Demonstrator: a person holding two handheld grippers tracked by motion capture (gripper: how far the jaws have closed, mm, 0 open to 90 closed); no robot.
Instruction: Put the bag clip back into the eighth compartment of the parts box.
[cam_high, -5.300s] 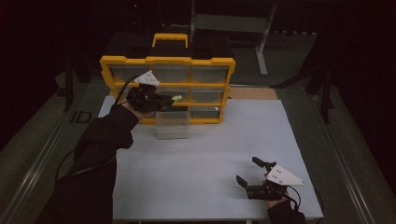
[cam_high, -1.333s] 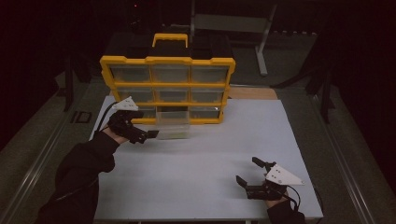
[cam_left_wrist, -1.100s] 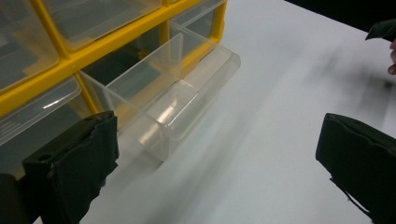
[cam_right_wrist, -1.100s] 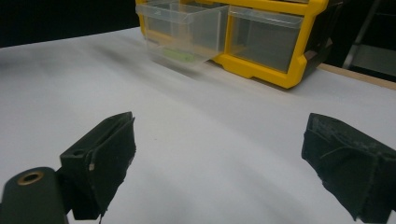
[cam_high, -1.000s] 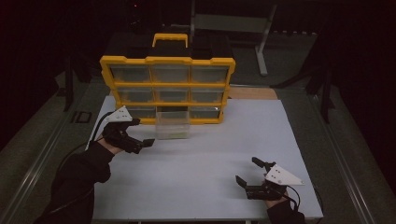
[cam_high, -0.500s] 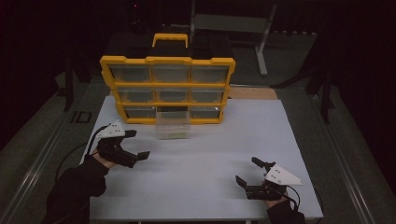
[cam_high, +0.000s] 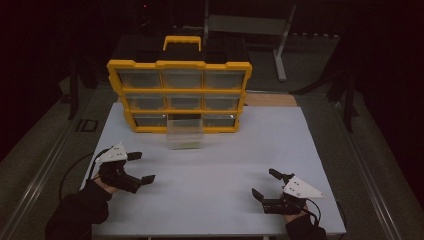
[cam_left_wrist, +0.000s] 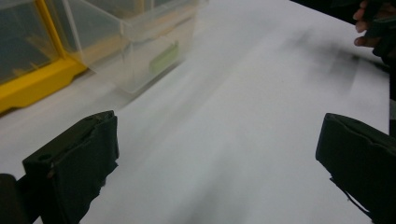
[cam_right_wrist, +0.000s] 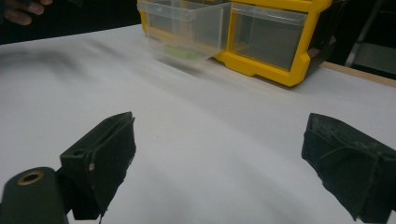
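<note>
A yellow drawer organiser (cam_high: 180, 95) with clear drawers stands at the back of the white table (cam_high: 225, 165). One clear drawer (cam_high: 185, 134) is out of the bottom row's middle slot and rests on the table, with a small green piece (cam_left_wrist: 164, 57) inside. My left gripper (cam_high: 141, 167) is open and empty near the table's front left, well short of the drawer. My right gripper (cam_high: 266, 183) is open and empty near the front right. In the right gripper view the drawer (cam_right_wrist: 187, 28) and organiser (cam_right_wrist: 280, 42) lie ahead.
A wooden board edge (cam_high: 270, 99) lies behind the table at the right of the organiser. A grey metal stand (cam_high: 250, 25) sits on the floor beyond. The person's other hand (cam_left_wrist: 373, 23) appears at the top right of the left gripper view.
My left gripper has drawn back from the organiser's drawers toward the front left of the table, open. The right gripper has stayed in place.
</note>
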